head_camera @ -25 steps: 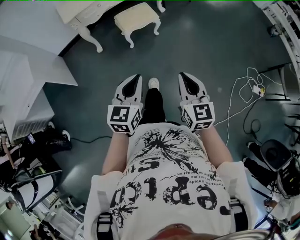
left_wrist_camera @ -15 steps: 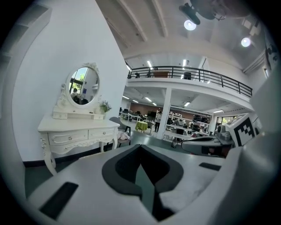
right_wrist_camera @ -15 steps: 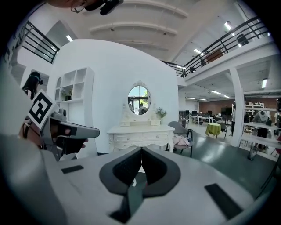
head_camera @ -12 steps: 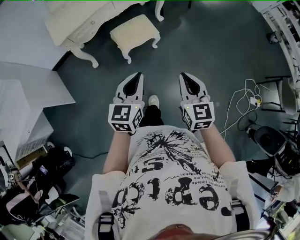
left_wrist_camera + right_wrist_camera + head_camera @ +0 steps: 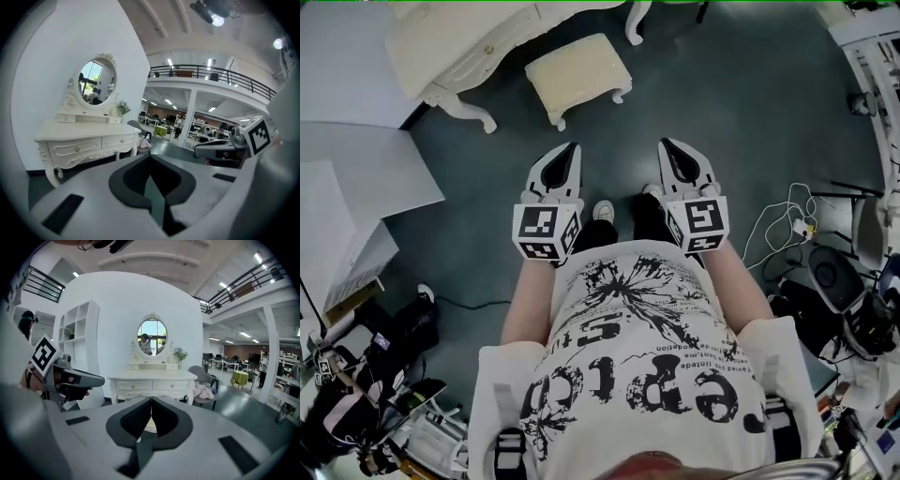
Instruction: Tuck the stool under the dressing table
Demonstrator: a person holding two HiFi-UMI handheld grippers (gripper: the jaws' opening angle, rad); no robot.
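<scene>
The stool (image 5: 578, 75), cream-topped with curved white legs, stands on the dark floor just out from the white dressing table (image 5: 473, 47). My left gripper (image 5: 573, 147) and right gripper (image 5: 665, 143) are held side by side a short way before the stool, both shut and empty. In the left gripper view the left gripper (image 5: 150, 157) points past the dressing table (image 5: 84, 140) with its oval mirror (image 5: 96, 84). The right gripper (image 5: 151, 399) faces the dressing table (image 5: 152, 383) head on, with a sliver of the stool (image 5: 150, 424) showing behind its jaws.
White boards (image 5: 356, 178) lie on the floor at left. Cables (image 5: 778, 216) and dark equipment (image 5: 834, 281) crowd the right side, bags (image 5: 384, 356) the lower left. A grey chair with clothes (image 5: 205, 391) stands right of the table.
The person has stepped forward: the stool and dressing table now sit lower and nearer in the head view. Both grippers stay shut and level.
</scene>
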